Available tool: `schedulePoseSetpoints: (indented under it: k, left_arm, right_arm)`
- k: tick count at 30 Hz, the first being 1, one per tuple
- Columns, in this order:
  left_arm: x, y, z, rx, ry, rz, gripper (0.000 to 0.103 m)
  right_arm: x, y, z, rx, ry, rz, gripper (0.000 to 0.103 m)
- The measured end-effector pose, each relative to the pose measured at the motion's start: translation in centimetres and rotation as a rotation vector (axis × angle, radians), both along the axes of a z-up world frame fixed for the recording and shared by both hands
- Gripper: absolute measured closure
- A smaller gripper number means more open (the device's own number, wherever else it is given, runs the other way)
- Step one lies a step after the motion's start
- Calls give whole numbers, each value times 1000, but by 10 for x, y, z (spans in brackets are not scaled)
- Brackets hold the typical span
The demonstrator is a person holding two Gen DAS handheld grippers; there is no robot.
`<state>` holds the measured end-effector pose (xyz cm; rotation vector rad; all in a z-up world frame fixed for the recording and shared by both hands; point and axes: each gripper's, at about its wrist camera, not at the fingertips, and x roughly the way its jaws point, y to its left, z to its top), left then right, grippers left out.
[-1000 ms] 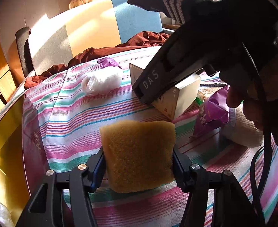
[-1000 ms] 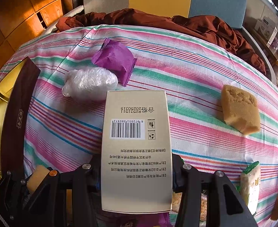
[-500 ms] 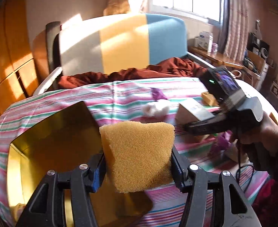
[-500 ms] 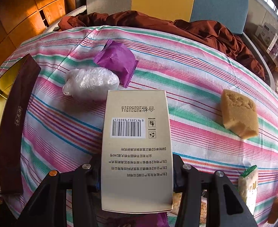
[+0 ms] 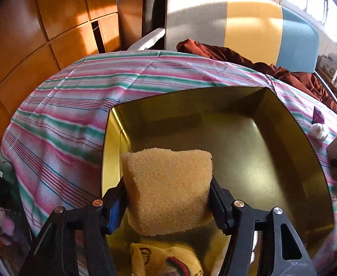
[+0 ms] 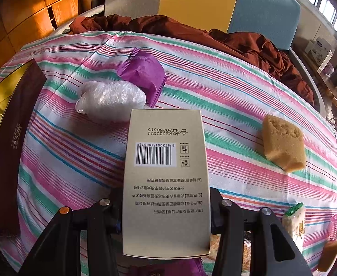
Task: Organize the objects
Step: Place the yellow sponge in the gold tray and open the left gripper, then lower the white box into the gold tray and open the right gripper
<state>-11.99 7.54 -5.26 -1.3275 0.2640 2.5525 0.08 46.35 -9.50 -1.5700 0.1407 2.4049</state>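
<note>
Sponge (image 5: 168, 188) between opening left gripper (image 5: 167, 197) jaws

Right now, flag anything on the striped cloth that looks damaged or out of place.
The loose yellow sponge near the cloth's right edge looks damaged: its top is pitted and a chunk is missing from its lower front corner. Nothing looks spilled.

Black hand-held gripper (image 5: 167, 203) arms (round metal screws).
</note>
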Motion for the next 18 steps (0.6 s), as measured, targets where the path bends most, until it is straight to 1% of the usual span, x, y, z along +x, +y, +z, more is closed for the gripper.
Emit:
schedulePoseSetpoints:
  k: [2,5,6,10,11,15,18]
  left_arm:
    - [0,-4,-6,-9,-12,15,36]
    - [3,-8,-8,-21,1,33,32]
    - [6,-11,-8,-18,-1,36,29]
    - [14,-14,-4,17,-1,27,23]
    - [17,-14,0,27,10,26,21]
    - [29,-23,19,68,63,29,21]
    - [36,-36,30,95,97,45,20]
  right_arm:
    - [1,1,0,1,1,-2,53]
    - [1,2,1,2,4,-12,53]
    - [2,2,1,2,5,-16,53]
    - [3,0,8,19,15,-33,53]
    - [3,0,12,23,26,-39,53]
    - [12,-5,33,26,81,-86,53]
    - [18,-18,55,19,138,-109,53]
